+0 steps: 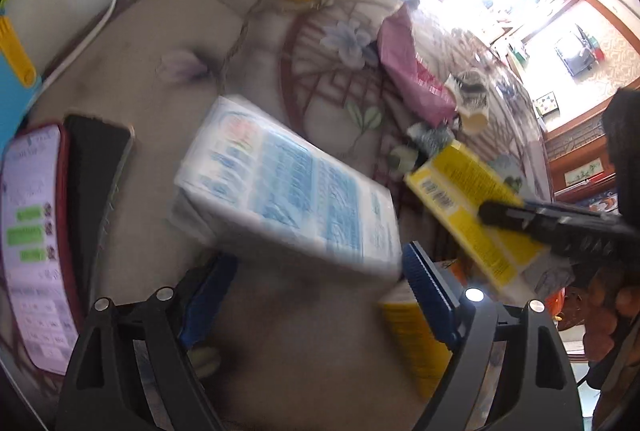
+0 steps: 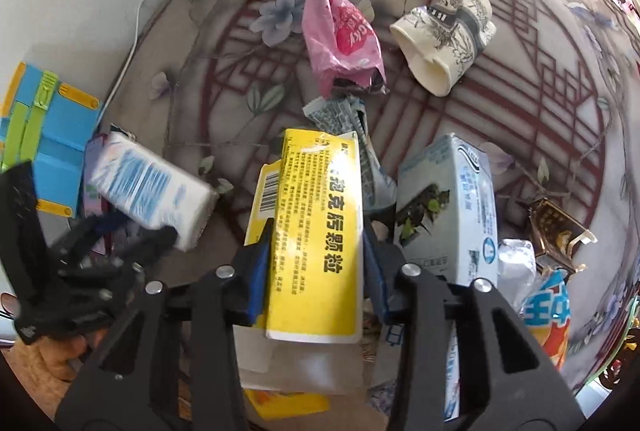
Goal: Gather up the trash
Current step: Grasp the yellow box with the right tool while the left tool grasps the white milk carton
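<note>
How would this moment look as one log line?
left tongs: open | blurred white-blue tissue pack: free | right tongs: straddling yellow cardboard box

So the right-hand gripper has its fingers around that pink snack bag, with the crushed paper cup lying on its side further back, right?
Not quite. In the right wrist view, the right gripper has its fingers either side of the yellow box, not the pink snack bag, which lies untouched further back on the table. The crushed paper cup does lie on its side beside that bag.
</note>
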A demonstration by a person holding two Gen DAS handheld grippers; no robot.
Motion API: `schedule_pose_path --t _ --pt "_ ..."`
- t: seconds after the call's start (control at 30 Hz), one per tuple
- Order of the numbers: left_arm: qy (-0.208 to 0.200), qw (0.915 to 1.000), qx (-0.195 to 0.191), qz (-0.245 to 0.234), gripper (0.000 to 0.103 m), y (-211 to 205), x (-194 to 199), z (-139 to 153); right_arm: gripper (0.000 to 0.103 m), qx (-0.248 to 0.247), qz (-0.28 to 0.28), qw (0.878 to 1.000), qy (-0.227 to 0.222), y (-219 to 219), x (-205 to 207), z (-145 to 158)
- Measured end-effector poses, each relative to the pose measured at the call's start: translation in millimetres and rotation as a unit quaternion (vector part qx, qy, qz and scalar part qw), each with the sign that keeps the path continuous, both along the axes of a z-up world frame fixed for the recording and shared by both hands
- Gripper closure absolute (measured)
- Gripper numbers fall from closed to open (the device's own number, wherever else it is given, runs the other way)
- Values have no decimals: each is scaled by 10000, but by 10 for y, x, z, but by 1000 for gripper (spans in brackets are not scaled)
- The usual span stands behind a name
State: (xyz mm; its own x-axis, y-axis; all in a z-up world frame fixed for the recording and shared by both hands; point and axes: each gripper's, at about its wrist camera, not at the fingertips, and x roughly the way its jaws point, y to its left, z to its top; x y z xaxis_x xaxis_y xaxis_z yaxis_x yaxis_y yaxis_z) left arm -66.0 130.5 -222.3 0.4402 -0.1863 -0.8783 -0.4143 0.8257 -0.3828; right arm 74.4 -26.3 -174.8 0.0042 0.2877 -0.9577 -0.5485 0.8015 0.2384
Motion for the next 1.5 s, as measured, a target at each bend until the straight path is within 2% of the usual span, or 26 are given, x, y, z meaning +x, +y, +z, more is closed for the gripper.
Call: schedule_pose_path --t 0.2,0.37,0.53,0.63,0.83,0.9,0.97,1.0,1.07,1.1,1.17,1.43,1.5 --pt "85 9985 -402 365 21 73 40 -149 65 274 44 9995 -170 -27 -36 189" --pt "10 9980 -362 527 20 142 251 -151 65 478 110 9977 -465 -22 -135 375" --pt "-81 9992 5 391 20 213 534 3 64 531 35 9970 -561 -74 -185 446" --pt "-30 9989 219 411 18 233 553 65 64 585 -83 9967 -561 -142 -188 469" --pt "187 9976 -13 672 17 324 532 -65 64 679 -242 9958 -567 -229 -207 495" --pt "142 9977 -29 667 22 339 538 -49 64 704 -252 9956 -573 -243 -219 504" --pt "37 9981 -78 606 41 343 554 -10 64 735 -266 9952 -581 -256 -230 514" --pt "-10 9983 -110 567 46 343 560 15 64 751 -277 9951 -587 -265 -236 521" --pt "-100 9987 -92 486 70 321 601 79 64 795 -320 9944 -615 -288 -244 544" --pt "-144 9989 -79 448 76 308 619 115 64 824 -342 9940 -632 -302 -248 560" --pt "-197 9990 -91 384 103 273 636 176 64 892 -394 9930 -669 -336 -256 595" --pt "-189 9998 71 -7 103 86 682 231 64 1114 -677 9888 -723 -542 -279 666" --pt "-107 9999 76 69 68 105 700 200 64 1135 -728 9883 -712 -598 -282 665"
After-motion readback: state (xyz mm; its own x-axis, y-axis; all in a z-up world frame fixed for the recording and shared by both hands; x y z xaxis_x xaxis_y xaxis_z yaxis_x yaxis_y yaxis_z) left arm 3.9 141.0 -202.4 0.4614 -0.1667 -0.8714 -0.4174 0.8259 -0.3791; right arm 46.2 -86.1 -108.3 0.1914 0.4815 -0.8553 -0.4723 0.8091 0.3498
